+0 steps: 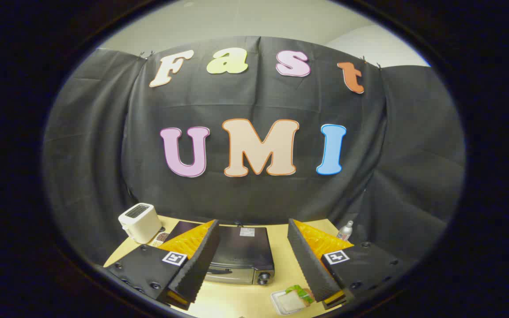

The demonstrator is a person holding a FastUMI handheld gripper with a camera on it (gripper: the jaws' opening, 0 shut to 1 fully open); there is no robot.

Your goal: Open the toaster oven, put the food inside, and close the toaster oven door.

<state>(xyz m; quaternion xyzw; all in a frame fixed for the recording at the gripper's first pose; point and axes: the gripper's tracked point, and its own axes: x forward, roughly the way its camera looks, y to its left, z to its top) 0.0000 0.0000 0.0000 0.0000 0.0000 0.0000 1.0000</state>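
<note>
the gripper (254, 260) hung wide open above the table (241, 300), holding nothing. the toaster oven (241, 256), door closed, sat between its 2 fingers; the sandwich on its tray (292, 300) lay at 5 o'clock from it.

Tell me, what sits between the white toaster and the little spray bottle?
The toaster oven sits between the toaster and the spray bottle, seen in the gripper view through the gap of the gripper's open fingers.

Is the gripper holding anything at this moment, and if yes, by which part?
Nothing is held. The gripper is open, its fingers wide apart above the table. The toaster oven sits between and beyond them, untouched, and the sandwich lies on its tray, untouched.
</note>
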